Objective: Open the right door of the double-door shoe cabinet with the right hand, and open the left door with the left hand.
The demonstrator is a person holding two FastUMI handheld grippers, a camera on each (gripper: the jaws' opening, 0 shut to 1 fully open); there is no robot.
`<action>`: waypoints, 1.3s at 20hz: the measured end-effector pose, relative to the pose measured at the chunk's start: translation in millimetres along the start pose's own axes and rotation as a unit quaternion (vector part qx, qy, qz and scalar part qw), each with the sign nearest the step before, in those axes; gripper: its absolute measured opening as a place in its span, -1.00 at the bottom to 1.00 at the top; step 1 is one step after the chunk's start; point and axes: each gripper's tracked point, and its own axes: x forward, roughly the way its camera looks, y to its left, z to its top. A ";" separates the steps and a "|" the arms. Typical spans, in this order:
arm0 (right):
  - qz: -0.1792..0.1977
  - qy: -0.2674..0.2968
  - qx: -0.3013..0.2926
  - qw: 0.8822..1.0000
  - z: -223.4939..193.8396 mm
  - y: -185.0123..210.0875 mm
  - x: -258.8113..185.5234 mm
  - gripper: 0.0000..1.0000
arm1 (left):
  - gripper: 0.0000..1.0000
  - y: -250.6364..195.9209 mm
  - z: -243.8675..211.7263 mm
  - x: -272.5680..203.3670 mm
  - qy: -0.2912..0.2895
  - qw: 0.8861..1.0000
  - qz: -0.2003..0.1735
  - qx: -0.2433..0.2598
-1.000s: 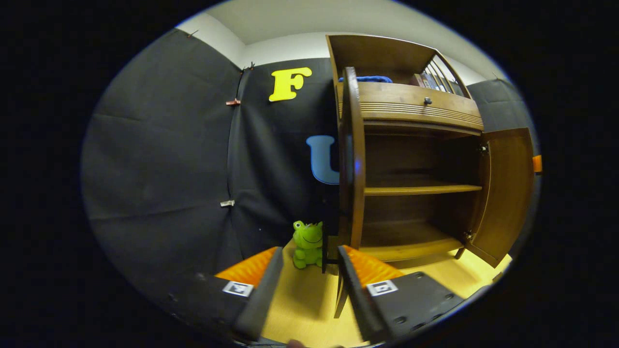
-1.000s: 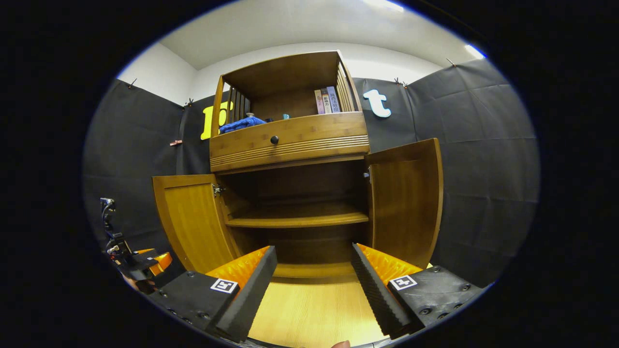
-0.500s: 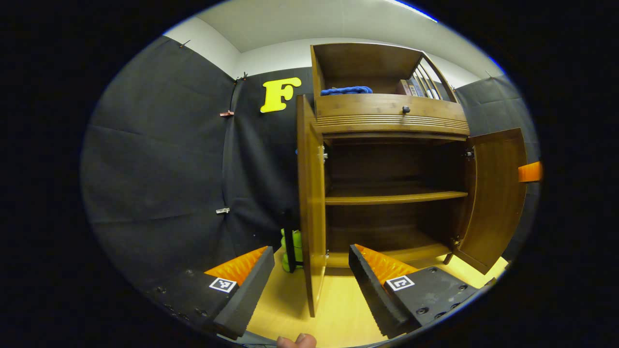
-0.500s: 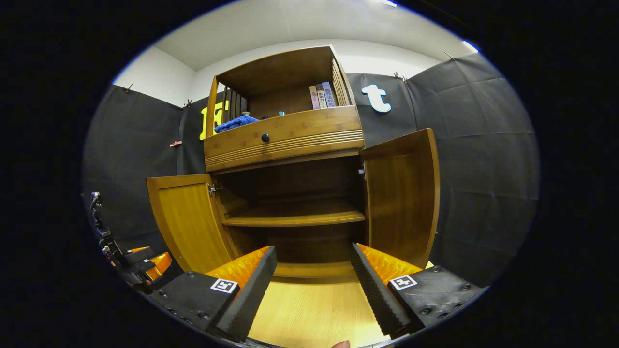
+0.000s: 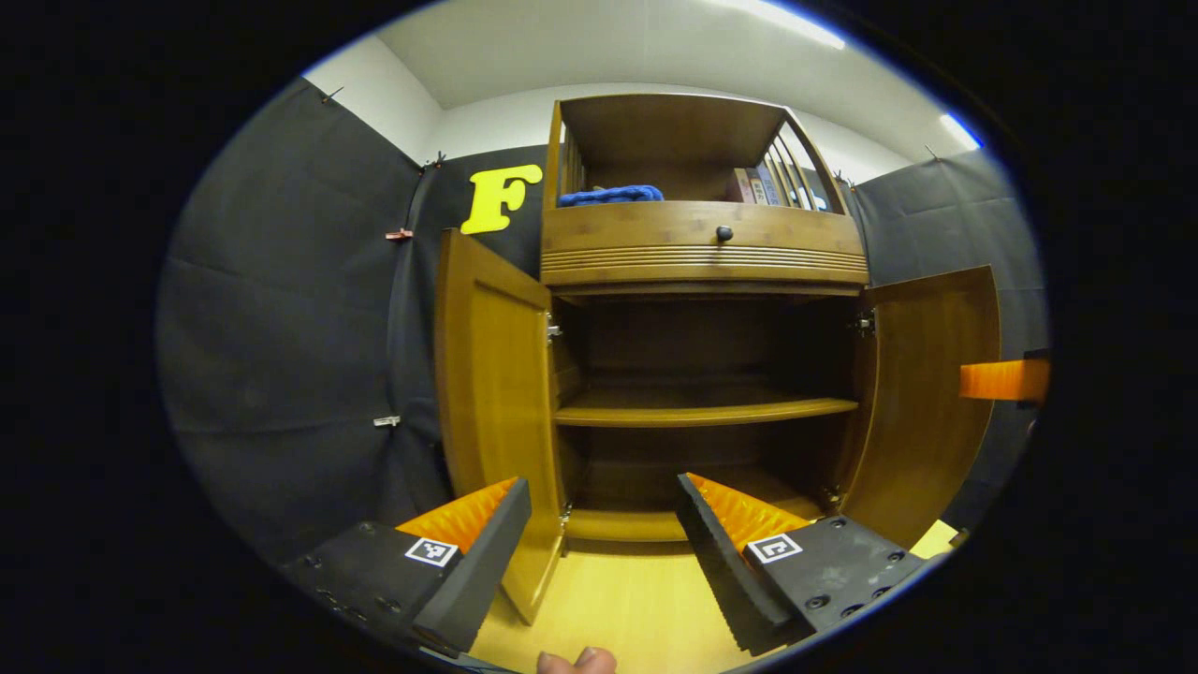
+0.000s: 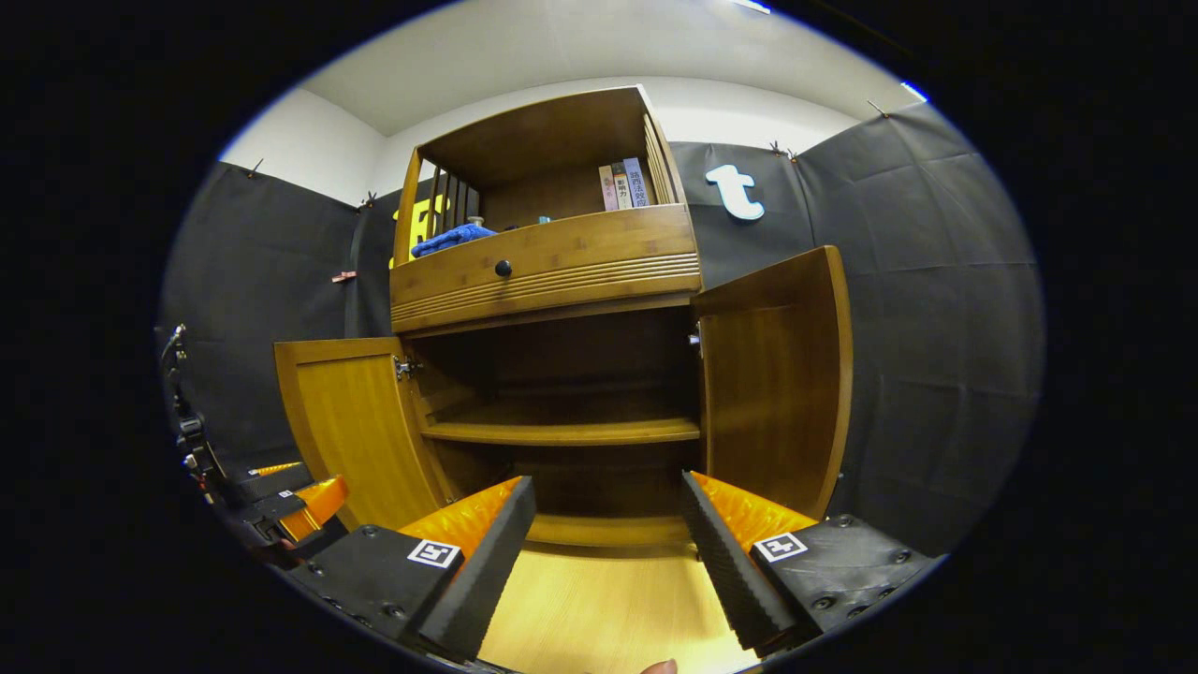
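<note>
The wooden shoe cabinet (image 5: 702,248) (image 6: 552,262) stands with both doors swung wide, baring a dark inside with one shelf (image 5: 702,410) (image 6: 562,431). Its left door (image 5: 491,393) (image 6: 351,421) hangs just beyond my left gripper (image 5: 604,543), which is open and holds nothing. The right door (image 5: 922,393) (image 6: 772,374) stands open past my right gripper (image 6: 608,543), also open and apart from the wood. In the right gripper view the left gripper (image 6: 281,501) appears low at the left. In the left gripper view, a finger of the right gripper (image 5: 1001,379) pokes in at the right edge.
Above the doors runs a drawer with a dark knob (image 5: 723,232) (image 6: 504,269). The open top shelf carries a blue cloth (image 5: 608,195) (image 6: 451,240) and some books (image 6: 622,185). Light wooden floor (image 5: 636,599) (image 6: 599,608) lies before the cabinet. Black cloth walls close in both sides.
The left gripper view has swung right, from edge-on to the left door to facing the cabinet front; the green frog toy has gone from sight. The right gripper barely shifted.
</note>
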 end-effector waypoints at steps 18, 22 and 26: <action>-0.006 -0.006 -0.021 1.000 -8.1 -29.7 25.6 0.96 | 0.97 -114.9 14.3 48.6 -0.031 0.998 -0.046 0.005; -0.002 -0.006 -0.016 1.000 -8.9 -33.6 27.3 0.96 | 0.97 -118.0 16.2 47.7 -0.030 0.999 -0.043 -0.005; -0.005 0.001 -0.012 1.000 -14.0 -36.5 30.2 0.96 | 0.97 -112.6 17.3 47.4 -0.030 0.999 -0.035 -0.009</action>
